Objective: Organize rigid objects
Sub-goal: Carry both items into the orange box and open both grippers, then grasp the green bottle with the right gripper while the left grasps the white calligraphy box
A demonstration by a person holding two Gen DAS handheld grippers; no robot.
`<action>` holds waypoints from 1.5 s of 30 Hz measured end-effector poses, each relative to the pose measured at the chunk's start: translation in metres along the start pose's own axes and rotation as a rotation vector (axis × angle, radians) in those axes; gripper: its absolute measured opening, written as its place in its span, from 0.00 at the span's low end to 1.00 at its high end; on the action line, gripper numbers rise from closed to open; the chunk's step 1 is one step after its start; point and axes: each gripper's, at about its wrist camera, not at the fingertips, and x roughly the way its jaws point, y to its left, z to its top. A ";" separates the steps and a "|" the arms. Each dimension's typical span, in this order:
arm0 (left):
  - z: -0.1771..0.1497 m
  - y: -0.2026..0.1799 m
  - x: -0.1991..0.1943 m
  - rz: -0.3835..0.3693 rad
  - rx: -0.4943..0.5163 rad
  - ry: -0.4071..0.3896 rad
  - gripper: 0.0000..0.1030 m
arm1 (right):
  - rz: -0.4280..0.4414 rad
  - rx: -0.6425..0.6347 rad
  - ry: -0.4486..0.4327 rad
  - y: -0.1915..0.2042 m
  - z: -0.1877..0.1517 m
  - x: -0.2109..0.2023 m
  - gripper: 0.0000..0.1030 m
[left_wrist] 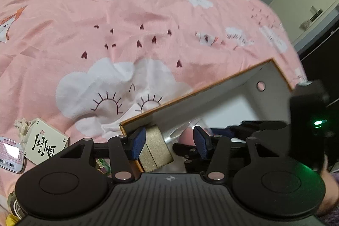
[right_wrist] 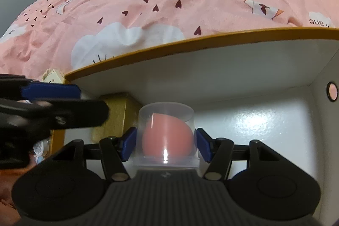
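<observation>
the task stood partly done. a gold rectangular cardboard box (left_wrist: pixel 155 147) was already inside the white cardboard box with an orange rim (right_wrist: pixel 190 40), in its near left corner on the pink printed bedspread (left_wrist: pixel 106 24). the left gripper (left_wrist: pixel 169 142) had its fingers released: the left pad touched the gold box's side, the right pad stood clear of it. the right gripper (right_wrist: pixel 166 144) was clenched on a clear plastic dome case holding a pink egg-shaped sponge (right_wrist: pixel 167 137), both blue fingers (right_wrist: pixel 128 146) pressed on its sides, low over the white floor just beside the gold box. still outside, by the bed's near left edge, lay a cream playing-card box (left_wrist: pixel 45 143), a small silver tin with a barcode label (left_wrist: pixel 10 154) and other small items.
</observation>
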 end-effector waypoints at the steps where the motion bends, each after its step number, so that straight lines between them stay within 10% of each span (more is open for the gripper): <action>1: -0.001 0.001 -0.004 0.000 0.000 -0.013 0.57 | 0.000 0.001 0.000 0.001 0.000 0.001 0.59; 21: -0.053 0.034 -0.034 -0.027 -0.054 -0.036 0.58 | 0.009 0.067 -0.106 0.001 -0.012 -0.027 0.75; 38: -0.093 0.091 -0.112 0.076 -0.007 -0.202 0.54 | 0.106 0.064 -0.475 0.103 -0.079 -0.101 0.76; 45: -0.103 0.135 -0.127 0.129 -0.105 -0.227 0.54 | 0.214 0.118 -0.381 0.146 -0.072 -0.072 0.71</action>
